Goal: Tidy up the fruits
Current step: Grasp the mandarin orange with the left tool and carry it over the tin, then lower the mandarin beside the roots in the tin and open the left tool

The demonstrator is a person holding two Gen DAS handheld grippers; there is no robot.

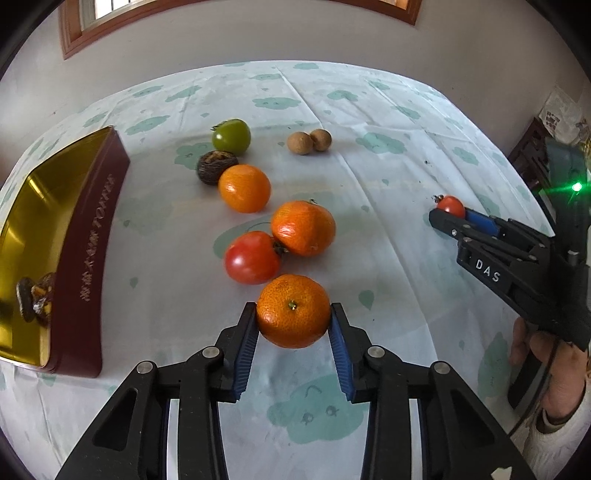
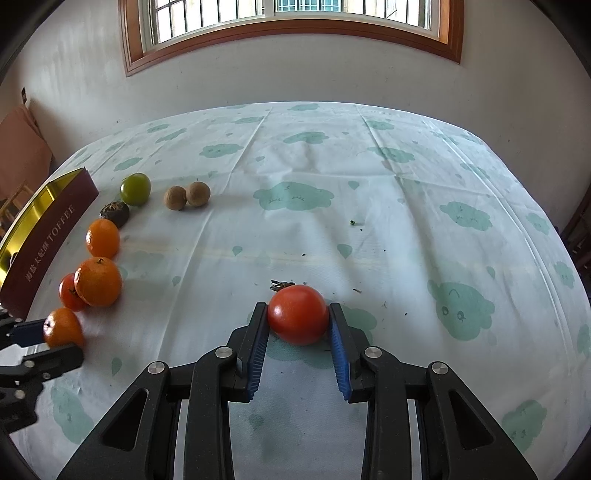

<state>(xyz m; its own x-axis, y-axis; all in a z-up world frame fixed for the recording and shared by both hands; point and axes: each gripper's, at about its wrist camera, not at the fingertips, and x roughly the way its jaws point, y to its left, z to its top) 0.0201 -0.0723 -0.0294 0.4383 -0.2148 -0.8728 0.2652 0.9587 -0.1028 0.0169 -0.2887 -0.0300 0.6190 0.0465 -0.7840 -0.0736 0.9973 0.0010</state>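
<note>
Our left gripper (image 1: 293, 314) clamps a mandarin (image 1: 293, 311) and our right gripper (image 2: 297, 314) clamps a red tomato (image 2: 297, 314), both low over the tablecloth (image 2: 332, 166); beside them, the toffee tin (image 1: 88, 258) holds a few dark wrapped pieces (image 1: 35, 299).

Left wrist view: mounted behind its own fingers, looking steeply down and forward, close over the tablecloth (image 1: 388, 206); toffee box (image 1: 92, 251) at left edge, window (image 1: 96, 22) just clipped at top. Right wrist view: same mounting, same downward tilt, set further right (fisheye bends everything), facing the wall. Shared: the fruit row (image 2: 98, 280), the box, and each gripper visible in the other's frame.
</note>
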